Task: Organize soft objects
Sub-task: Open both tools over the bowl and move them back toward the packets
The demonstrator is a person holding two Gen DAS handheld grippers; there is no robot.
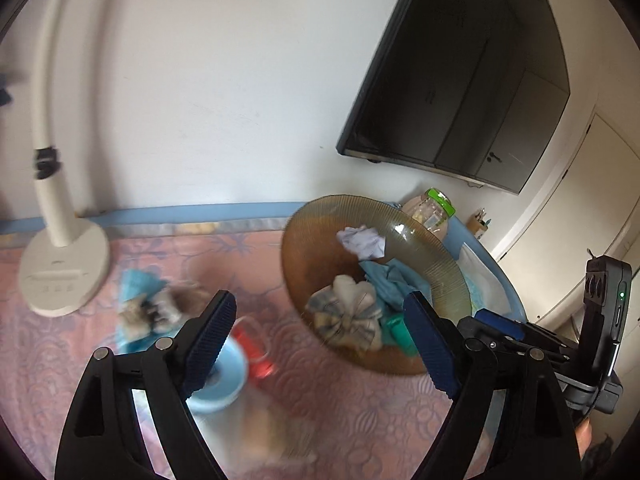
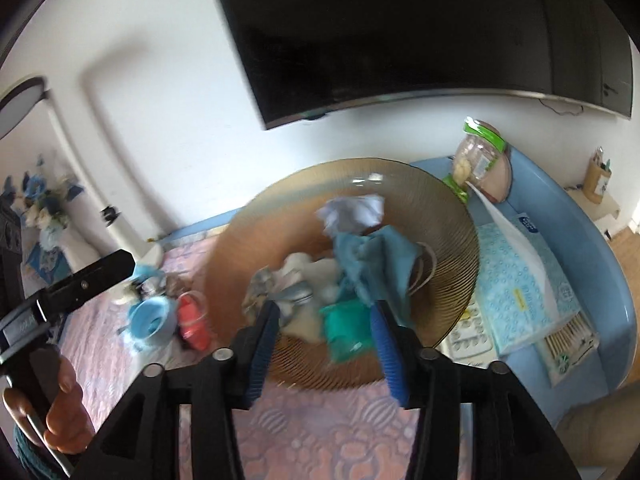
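A ribbed amber glass bowl sits on the pink patterned tablecloth and holds several soft things: a crumpled white cloth, a blue cloth, a checkered grey-white cloth and a green piece. The bowl also shows in the right wrist view. My left gripper is open and empty, just in front of the bowl. My right gripper is open and empty at the bowl's near rim, above the green piece. A blurred heap of blue and grey soft things lies left of the bowl.
A white lamp base stands at the left. A blue dish and a red cup lie near the left fingers. A blue tray at the right holds a tissue pack, a jar and cotton swabs. A TV hangs on the wall.
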